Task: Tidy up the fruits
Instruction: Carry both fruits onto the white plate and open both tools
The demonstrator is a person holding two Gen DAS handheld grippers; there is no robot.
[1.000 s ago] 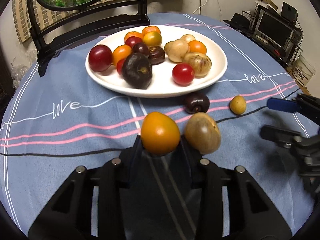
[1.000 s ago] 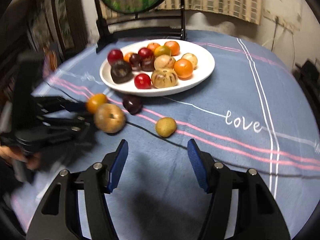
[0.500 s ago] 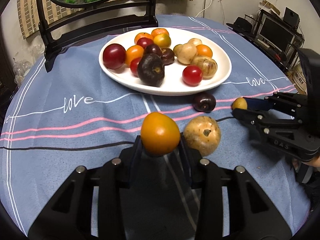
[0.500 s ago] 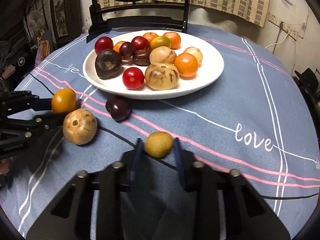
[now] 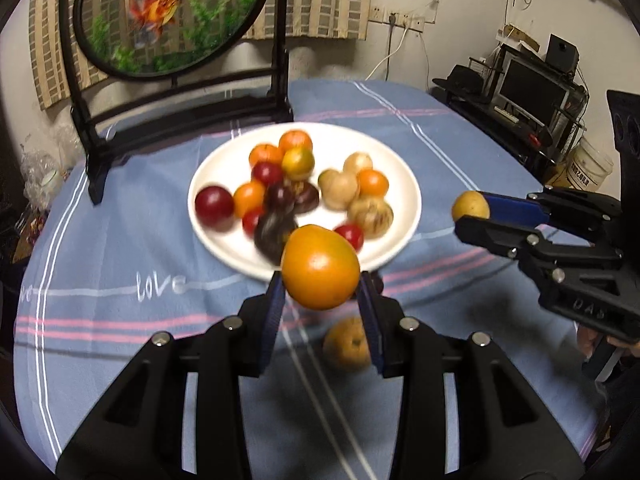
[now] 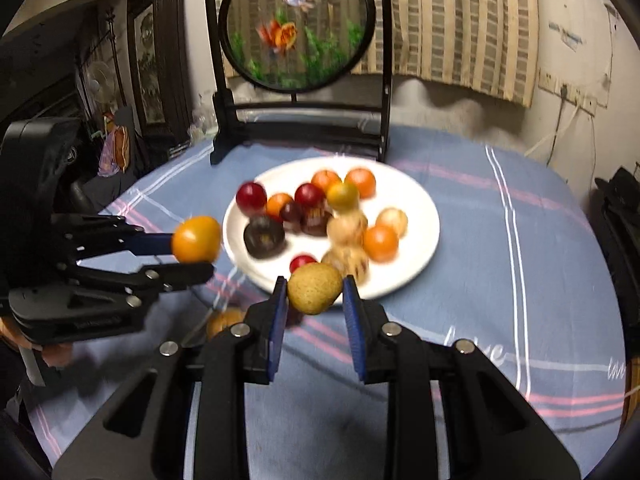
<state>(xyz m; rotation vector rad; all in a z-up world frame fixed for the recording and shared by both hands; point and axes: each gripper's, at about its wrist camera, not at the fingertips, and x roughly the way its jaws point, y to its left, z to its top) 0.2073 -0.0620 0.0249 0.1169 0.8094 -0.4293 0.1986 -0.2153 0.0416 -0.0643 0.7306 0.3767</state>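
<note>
You held an orange fruit (image 5: 320, 266) in your left tool (image 5: 321, 300) (frame centre) and a yellow fruit (image 6: 315, 288) clamped in your right tool (image 6: 316, 312).

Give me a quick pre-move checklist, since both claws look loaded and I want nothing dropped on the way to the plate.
1. Left claw shut on the orange fruit, pads on both its sides: ok.
2. Right claw shut on the small yellow fruit: ok.
3. Both fruits lifted off the tablecloth: ok.
4. Bare spot on the white plate for two more: ok, its near and right parts are free.
5. Claws apart from each other: ok, a gap shows between them in both views.
6. Fruits left on the cloth: not ok, a tan fruit lies below the left claw; any others cannot tell.
</note>
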